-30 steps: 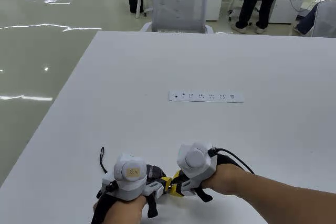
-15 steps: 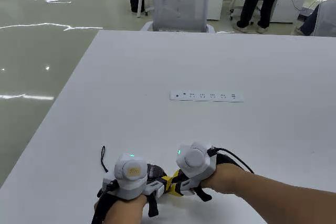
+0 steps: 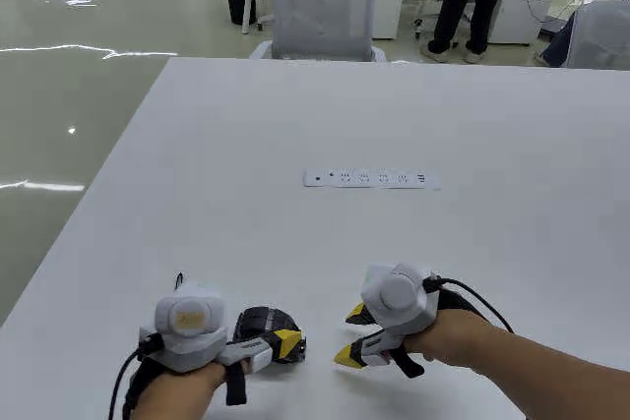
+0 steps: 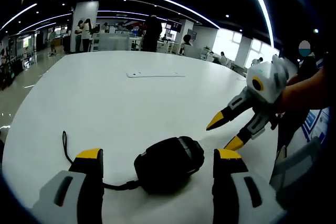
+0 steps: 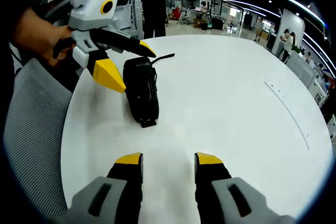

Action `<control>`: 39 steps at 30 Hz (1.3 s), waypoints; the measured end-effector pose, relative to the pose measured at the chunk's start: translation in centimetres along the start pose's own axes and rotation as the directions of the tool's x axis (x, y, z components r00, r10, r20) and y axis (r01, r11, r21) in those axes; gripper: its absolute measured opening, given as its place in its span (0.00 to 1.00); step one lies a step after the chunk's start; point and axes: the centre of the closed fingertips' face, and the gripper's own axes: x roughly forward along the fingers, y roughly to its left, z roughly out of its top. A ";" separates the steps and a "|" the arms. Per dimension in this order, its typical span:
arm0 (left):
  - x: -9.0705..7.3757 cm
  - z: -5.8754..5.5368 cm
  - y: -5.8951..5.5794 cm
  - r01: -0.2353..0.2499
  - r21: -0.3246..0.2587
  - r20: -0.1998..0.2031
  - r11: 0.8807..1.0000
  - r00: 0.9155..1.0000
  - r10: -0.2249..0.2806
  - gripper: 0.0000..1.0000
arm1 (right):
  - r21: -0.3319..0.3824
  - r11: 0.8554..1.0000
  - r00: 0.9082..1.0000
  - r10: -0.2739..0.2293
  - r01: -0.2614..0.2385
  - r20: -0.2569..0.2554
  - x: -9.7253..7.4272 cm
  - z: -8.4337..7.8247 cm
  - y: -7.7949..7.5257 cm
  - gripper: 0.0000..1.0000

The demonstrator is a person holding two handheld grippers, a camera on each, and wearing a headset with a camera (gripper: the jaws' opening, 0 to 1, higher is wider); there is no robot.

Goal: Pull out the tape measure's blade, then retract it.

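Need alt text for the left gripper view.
A black tape measure lies on the table between the open, yellow-tipped jaws of the left gripper. The right gripper, also open, points in from the right; a power strip lies farther back.

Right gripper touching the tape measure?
Apart. The right gripper view shows bare table between the right gripper, jaws open, and the tape measure.

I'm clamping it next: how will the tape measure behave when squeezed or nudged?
The tape measure looks like a rigid, rounded case lying on its side, so it would probably slide rather than roll. Its curved sides might slip between the left gripper's open jaws. The thin strap looks floppy and should just trail.
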 end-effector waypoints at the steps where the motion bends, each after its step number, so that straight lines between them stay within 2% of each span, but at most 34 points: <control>1: -0.3 0.1 0.3 0.004 0.011 0.006 1.000 1.000 -0.004 0.84 | 0.020 1.000 1.000 -0.016 0.016 0.008 -0.6 -0.3 -0.2 0.41; 2: -0.8 0.8 0.5 0.018 0.045 0.043 0.999 0.999 -0.020 0.85 | 0.046 0.998 0.999 -0.042 0.041 0.028 -1.5 -0.7 -0.4 0.43; 3: -1.3 1.0 0.4 0.032 0.060 0.057 0.998 0.998 -0.036 0.88 | 0.063 0.996 0.997 -0.062 0.059 0.039 -2.1 -0.9 -0.6 0.45; 6: -2.7 1.2 1.2 0.028 0.096 0.082 0.995 0.996 -0.036 0.99 | 0.089 0.985 0.985 -0.153 0.146 0.083 -4.5 -2.2 -1.3 0.47; 7: -3.4 1.3 1.4 0.022 0.119 0.086 0.993 0.996 -0.033 0.99 | 0.109 0.979 0.978 -0.184 0.174 0.096 -5.4 -2.9 -1.4 0.48; 9: -4.3 1.1 1.7 0.014 0.187 0.082 0.982 0.996 -0.029 0.99 | 0.163 0.968 0.969 -0.210 0.188 0.130 -6.6 -3.7 -1.1 0.53; 11: -5.2 0.7 2.1 0.026 0.166 0.082 0.986 0.996 -0.040 0.99 | 0.219 0.951 0.957 -0.252 0.218 0.144 -8.2 -5.0 -0.9 0.59; 12: -5.8 0.3 2.2 0.040 0.140 0.085 0.989 0.995 -0.052 0.99 | 0.249 0.940 0.947 -0.277 0.232 0.165 -9.1 -5.4 -0.8 0.64; 14: -6.6 -0.4 2.6 0.044 0.128 0.077 0.991 0.996 -0.054 0.99 | 0.272 0.929 0.935 -0.306 0.252 0.180 -10.4 -6.0 -0.5 0.71; 15: -7.0 -1.1 2.6 0.062 0.108 0.061 0.992 0.996 -0.069 0.99 | 0.294 0.915 0.922 -0.338 0.276 0.189 -11.3 -6.4 -0.6 0.76; 17: -7.8 -2.2 3.1 0.066 0.079 0.048 0.995 0.996 -0.070 0.99 | 0.327 0.898 0.906 -0.371 0.295 0.203 -12.7 -7.0 -0.5 0.82; 19: -8.6 -2.7 3.3 0.061 0.061 0.045 0.996 0.997 -0.064 0.99 | 0.337 0.885 0.893 -0.401 0.322 0.201 -13.8 -7.6 -0.4 0.89; 21: -9.5 -3.0 3.6 0.051 0.049 0.047 0.997 0.997 -0.054 0.99 | 0.362 0.871 0.887 -0.419 0.331 0.197 -14.9 -8.6 -0.2 0.93; 23: -10.4 -3.0 3.9 0.037 0.037 0.056 0.999 0.998 -0.039 0.99 | 0.387 0.854 0.876 -0.443 0.348 0.191 -16.0 -9.7 -0.3 0.95; 25: -11.1 -3.1 4.4 0.028 0.030 0.063 0.999 0.998 -0.030 0.99 | 0.378 0.846 0.870 -0.463 0.376 0.172 -16.8 -11.1 -0.2 0.97; 27: -11.9 -3.1 4.7 0.015 0.046 0.065 0.999 0.998 -0.018 0.99 | 0.402 0.823 0.861 -0.489 0.401 0.143 -17.7 -12.7 -0.1 1.00; 29: -12.5 -3.0 4.8 0.009 0.049 0.073 0.999 0.997 -0.013 0.99 | 0.431 0.809 0.856 -0.498 0.400 0.139 -18.5 -13.6 0.2 1.00; 30: -12.9 -2.9 4.9 0.002 0.049 0.085 0.999 0.996 -0.006 0.99 | 0.437 0.799 0.844 -0.515 0.412 0.146 -19.3 -14.0 0.3 1.00; 32: -13.4 -2.8 5.1 -0.006 0.043 0.094 0.999 0.996 0.002 0.99 | 0.455 0.789 0.838 -0.525 0.412 0.151 -20.2 -14.6 0.8 1.00; 34: -13.7 -2.8 5.2 -0.011 0.053 0.098 0.999 0.995 0.006 0.99 | 0.455 0.785 0.835 -0.531 0.421 0.143 -20.5 -15.2 1.2 1.00; 36: -13.9 -2.7 5.1 -0.012 0.057 0.103 0.998 0.995 0.006 0.99 | 0.451 0.786 0.846 -0.520 0.422 0.115 -20.3 -16.1 1.8 1.00; 39: -13.7 -3.1 5.4 -0.011 0.053 0.103 0.999 0.995 0.006 0.99 | 0.440 0.788 0.846 -0.522 0.430 0.107 -20.4 -16.2 2.1 1.00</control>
